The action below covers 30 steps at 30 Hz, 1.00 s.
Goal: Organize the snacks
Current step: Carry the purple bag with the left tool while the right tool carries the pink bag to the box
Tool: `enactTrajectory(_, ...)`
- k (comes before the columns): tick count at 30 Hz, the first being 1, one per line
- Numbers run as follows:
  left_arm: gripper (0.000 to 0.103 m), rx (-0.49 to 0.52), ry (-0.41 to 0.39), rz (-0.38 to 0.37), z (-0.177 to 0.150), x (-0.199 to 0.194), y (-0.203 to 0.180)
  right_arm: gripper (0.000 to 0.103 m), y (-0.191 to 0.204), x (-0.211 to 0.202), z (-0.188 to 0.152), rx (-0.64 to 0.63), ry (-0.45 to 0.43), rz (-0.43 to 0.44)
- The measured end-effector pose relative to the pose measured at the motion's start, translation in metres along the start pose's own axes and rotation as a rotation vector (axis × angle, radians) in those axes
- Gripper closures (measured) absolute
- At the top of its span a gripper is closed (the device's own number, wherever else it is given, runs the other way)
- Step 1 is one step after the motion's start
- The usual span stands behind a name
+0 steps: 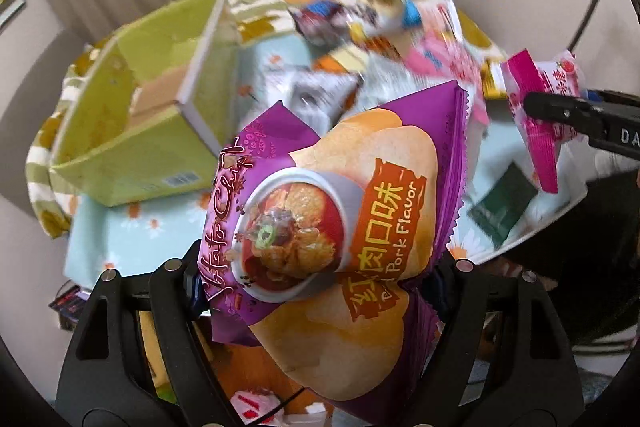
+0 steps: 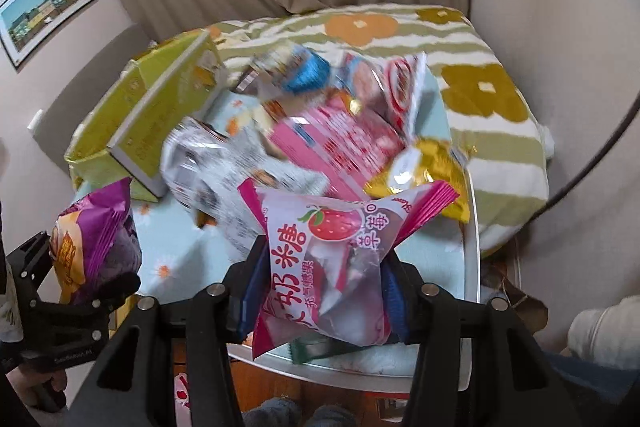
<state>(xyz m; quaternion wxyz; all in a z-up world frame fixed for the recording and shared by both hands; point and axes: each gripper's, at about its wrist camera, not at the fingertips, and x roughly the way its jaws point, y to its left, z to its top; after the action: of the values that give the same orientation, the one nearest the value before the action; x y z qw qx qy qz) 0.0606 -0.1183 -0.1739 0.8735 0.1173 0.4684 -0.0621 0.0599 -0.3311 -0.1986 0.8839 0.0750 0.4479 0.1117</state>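
Pinching a purple chip bag [image 1: 320,227] across its lower half, the left gripper [image 1: 316,291] holds it clear above the table [image 1: 160,211] — long axis leaning up and to the right, crimped top edge toward the snack pile [image 1: 360,39]. The right gripper [image 2: 324,291] has its fingers pressed onto a pink strawberry candy bag [image 2: 328,259], held upright with its sealed corners flaring up and outward. The open green box [image 1: 132,131] sits at the table's left — apart from both bags.

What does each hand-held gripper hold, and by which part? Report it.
Left hand-held gripper: purple chip bag, by its lower middle. Right hand-held gripper: pink strawberry candy bag, by its middle.
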Motion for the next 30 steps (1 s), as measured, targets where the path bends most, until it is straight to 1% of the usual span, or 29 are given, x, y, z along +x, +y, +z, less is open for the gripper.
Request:
enactTrajectory(3,0.026,-0.045,-0.040,0.016,0.007,-0.021,0.015,0.056,0.014,-0.015,0.019,-0.047,-0.036,0.031)
enactTrajectory(6,0.026,-0.078,-0.078,0.049,0.020,-0.041,0.035,0.056,0.030,-0.023,0.039,-0.077,-0.058,0.053)
enactTrajectory(11,0.026,-0.154,-0.162,0.092,0.045,-0.065,0.092,0.055,0.068,-0.028,0.080,-0.128,-0.108,0.092)
enactTrajectory(16,0.026,-0.187,-0.222,0.123,0.070,-0.072,0.154,0.055,0.117,-0.026,0.121,-0.175,-0.170,0.112)
enactTrajectory(19,0.026,-0.199,-0.225,0.119,0.090,-0.063,0.193,0.055,0.148,-0.016,0.147,-0.176,-0.194,0.124)
enactTrajectory(22,0.026,-0.200,-0.220,0.103,0.113,-0.048,0.230,0.056,0.181,0.005,0.175,-0.185,-0.191,0.131)
enactTrajectory(27,0.026,-0.186,-0.191,0.065,0.152,-0.007,0.279,0.055,0.222,0.036,0.215,-0.172,-0.192,0.115)
enactTrajectory(30,0.026,-0.167,-0.167,0.037,0.177,0.023,0.305,0.055,0.242,0.061,0.240,-0.144,-0.171,0.103)
